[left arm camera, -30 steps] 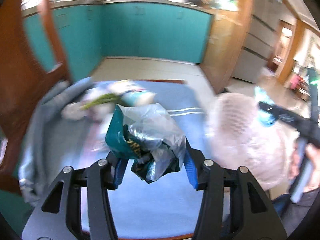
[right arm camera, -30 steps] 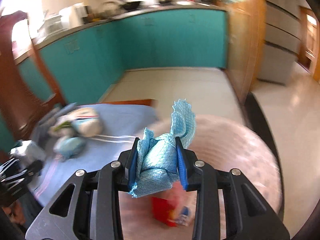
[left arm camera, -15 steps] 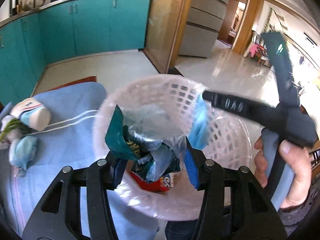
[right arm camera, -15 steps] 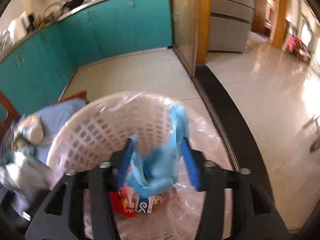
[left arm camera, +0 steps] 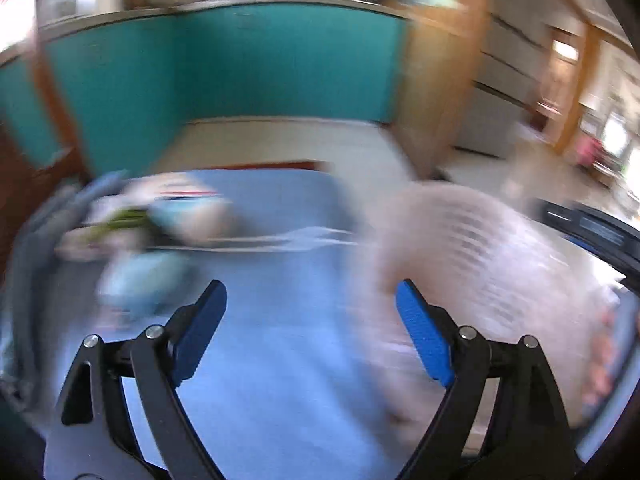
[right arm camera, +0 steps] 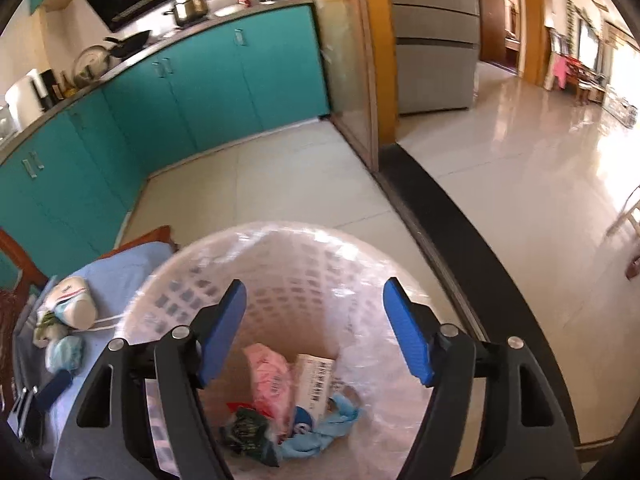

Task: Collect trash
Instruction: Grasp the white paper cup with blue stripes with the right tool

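My right gripper [right arm camera: 316,296] hangs over the white lattice waste basket [right arm camera: 280,248], jaws opening with nothing between them. In the basket lie a blue cloth [right arm camera: 324,428], a green-and-clear plastic wrapper [right arm camera: 244,432], a pink bag [right arm camera: 268,376] and a barcoded carton [right arm camera: 316,376]. My left gripper [left arm camera: 310,300] is over the blue tablecloth [left arm camera: 272,360], jaws opening and empty, the blurred basket [left arm camera: 480,264] to its right. More trash is piled at the cloth's left: a white cup-like item [right arm camera: 72,300], a pale blue wad [left arm camera: 136,280] and green scraps [left arm camera: 120,220].
Teal kitchen cabinets [right arm camera: 180,100] run behind the table, with tiled floor [right arm camera: 280,176] between. A dark floor strip [right arm camera: 460,240] passes right of the basket. A hand [left arm camera: 600,356] grips the other tool at the right edge of the left wrist view. A wooden chair back [right arm camera: 16,256] stands at far left.
Both grippers opened and let go: the blue cloth and the green plastic wrapper now lie in the basket. The left gripper swung from over the basket back over the tablecloth.
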A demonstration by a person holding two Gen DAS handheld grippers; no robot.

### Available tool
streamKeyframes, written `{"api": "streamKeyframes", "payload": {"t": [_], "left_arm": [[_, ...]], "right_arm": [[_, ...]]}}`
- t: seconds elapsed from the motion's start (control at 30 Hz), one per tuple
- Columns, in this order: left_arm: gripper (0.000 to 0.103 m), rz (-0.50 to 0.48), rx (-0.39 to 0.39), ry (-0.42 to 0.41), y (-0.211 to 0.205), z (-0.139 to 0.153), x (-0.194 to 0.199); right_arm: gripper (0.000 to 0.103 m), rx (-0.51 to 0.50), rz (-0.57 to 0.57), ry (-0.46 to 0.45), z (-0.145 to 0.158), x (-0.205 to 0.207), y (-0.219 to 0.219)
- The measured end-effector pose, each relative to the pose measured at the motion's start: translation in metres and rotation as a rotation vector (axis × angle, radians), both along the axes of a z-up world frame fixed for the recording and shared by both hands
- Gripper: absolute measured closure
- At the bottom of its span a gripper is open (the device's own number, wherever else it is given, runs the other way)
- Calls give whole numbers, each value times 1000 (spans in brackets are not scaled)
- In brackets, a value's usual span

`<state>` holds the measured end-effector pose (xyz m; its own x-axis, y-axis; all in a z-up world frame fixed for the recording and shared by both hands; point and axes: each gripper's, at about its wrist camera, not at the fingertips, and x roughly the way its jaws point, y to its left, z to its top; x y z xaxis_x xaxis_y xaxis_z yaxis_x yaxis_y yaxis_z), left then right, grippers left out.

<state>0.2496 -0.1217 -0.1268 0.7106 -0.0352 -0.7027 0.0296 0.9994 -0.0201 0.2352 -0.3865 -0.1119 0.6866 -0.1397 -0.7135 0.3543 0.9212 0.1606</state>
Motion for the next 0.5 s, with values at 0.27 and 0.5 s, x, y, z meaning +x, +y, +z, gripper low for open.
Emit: {"api": "streamKeyframes", "payload": {"t": [0.27, 0.5], "left_arm": [[8, 240, 126, 68, 87, -32, 35], [16, 213, 110, 131, 107, -63, 39]], "right_arm": [[33, 32, 197, -16, 2, 21, 60], [25, 43, 396, -10, 2, 45, 129]]}}
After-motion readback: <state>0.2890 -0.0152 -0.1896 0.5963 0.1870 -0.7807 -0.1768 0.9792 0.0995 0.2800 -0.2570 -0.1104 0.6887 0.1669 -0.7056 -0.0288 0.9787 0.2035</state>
